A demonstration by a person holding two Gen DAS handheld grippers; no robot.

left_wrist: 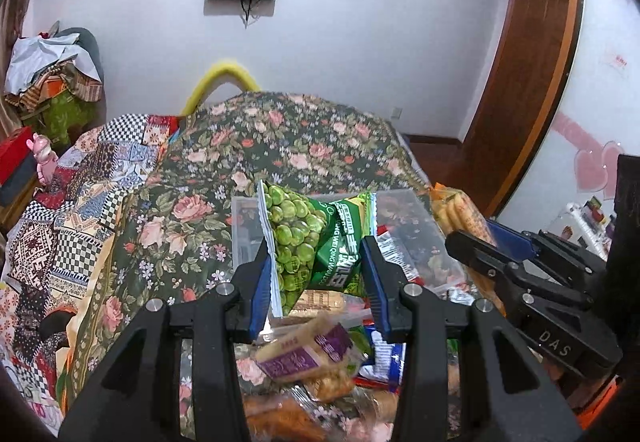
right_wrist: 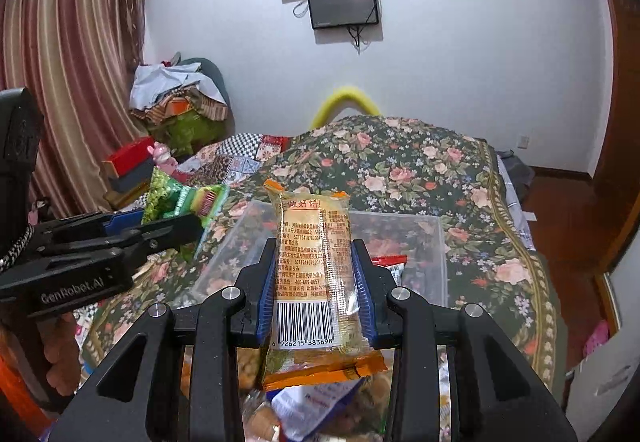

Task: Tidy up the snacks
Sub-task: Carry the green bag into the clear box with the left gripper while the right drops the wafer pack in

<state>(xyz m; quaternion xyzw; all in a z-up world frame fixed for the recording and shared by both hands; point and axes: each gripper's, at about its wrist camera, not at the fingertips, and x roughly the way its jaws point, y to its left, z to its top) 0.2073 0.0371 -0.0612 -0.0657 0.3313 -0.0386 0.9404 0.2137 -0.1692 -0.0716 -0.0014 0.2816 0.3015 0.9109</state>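
Observation:
My left gripper [left_wrist: 316, 246] is shut on a green pea snack bag [left_wrist: 312, 238] and holds it above the clear plastic box [left_wrist: 404, 197]. The bag also shows in the right wrist view [right_wrist: 180, 201], with the left gripper [right_wrist: 176, 230] beside it. My right gripper [right_wrist: 314, 254] is shut on an orange-edged biscuit packet [right_wrist: 312, 266], held upright over the clear plastic box [right_wrist: 436, 242]. The right gripper also shows at the right of the left wrist view [left_wrist: 476, 246], with the biscuit packet [left_wrist: 456, 213]. A pile of loose snack packets [left_wrist: 304, 358] lies below both grippers.
The box sits on a bed with a floral cover [right_wrist: 400, 161] and a patchwork quilt [left_wrist: 80, 201]. A red packet [right_wrist: 390, 262] lies in the box. A heap of clothes [right_wrist: 180, 97] is at the back left. A wooden door frame [left_wrist: 520, 81] is at the right.

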